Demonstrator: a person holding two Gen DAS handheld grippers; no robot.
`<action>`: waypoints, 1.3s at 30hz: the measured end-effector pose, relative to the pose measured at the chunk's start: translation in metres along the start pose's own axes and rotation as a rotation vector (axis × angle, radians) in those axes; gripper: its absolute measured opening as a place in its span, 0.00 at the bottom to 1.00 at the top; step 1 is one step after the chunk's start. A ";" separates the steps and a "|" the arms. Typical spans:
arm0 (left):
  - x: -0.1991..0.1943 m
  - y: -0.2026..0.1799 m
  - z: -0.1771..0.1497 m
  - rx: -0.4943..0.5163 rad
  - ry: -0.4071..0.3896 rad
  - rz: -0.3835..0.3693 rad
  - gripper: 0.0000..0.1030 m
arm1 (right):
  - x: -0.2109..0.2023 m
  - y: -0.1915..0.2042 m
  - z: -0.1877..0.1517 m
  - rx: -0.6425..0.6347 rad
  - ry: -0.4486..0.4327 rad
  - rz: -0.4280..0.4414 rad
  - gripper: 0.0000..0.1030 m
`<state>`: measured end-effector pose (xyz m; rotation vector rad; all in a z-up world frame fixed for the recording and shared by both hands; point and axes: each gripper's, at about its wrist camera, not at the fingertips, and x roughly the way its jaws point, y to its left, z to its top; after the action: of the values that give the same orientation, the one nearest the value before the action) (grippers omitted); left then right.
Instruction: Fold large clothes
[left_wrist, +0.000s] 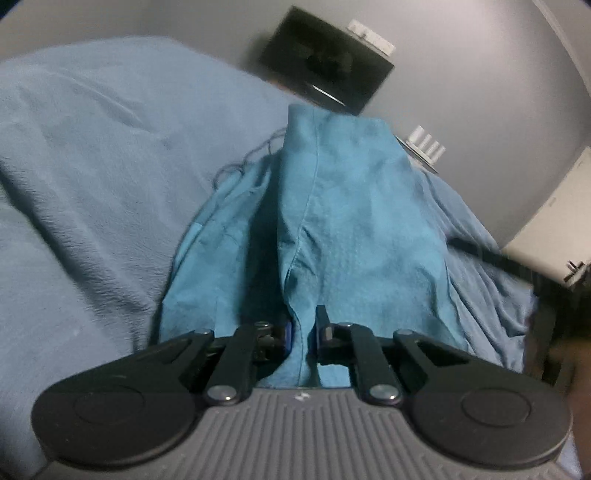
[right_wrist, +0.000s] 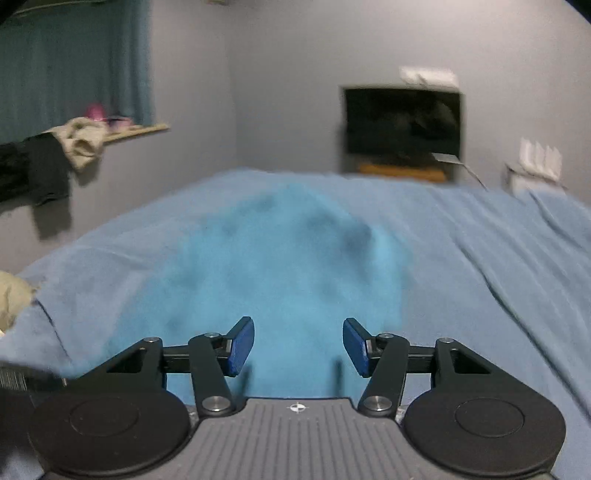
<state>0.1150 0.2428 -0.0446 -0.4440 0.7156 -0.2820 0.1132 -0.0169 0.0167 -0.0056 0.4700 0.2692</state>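
A large teal garment (left_wrist: 332, 221) lies on a bed covered with a light blue sheet (left_wrist: 92, 166). My left gripper (left_wrist: 300, 334) is shut on a fold of the garment, which runs between its blue pads and stretches away from it. In the right wrist view the garment (right_wrist: 273, 280) is a blurred teal heap on the sheet (right_wrist: 480, 258). My right gripper (right_wrist: 298, 345) is open and empty, just above the garment's near edge.
A dark TV (right_wrist: 402, 123) hangs on the grey wall beyond the bed. A shelf with clothes (right_wrist: 66, 147) and a blue curtain (right_wrist: 74, 62) are at the left. A white power strip (right_wrist: 539, 158) sits at the right.
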 end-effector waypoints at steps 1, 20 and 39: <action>-0.002 0.000 -0.002 0.004 -0.010 0.015 0.07 | 0.007 0.011 0.011 -0.028 0.005 0.018 0.56; 0.030 0.006 0.015 -0.016 0.028 0.101 0.07 | 0.211 -0.001 0.045 -0.152 0.209 -0.142 0.43; 0.073 -0.001 0.028 -0.012 0.076 0.140 0.07 | 0.272 0.080 0.074 -0.143 0.188 0.166 0.40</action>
<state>0.1867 0.2212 -0.0668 -0.3939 0.8190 -0.1632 0.3588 0.1347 -0.0342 -0.1329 0.6382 0.4679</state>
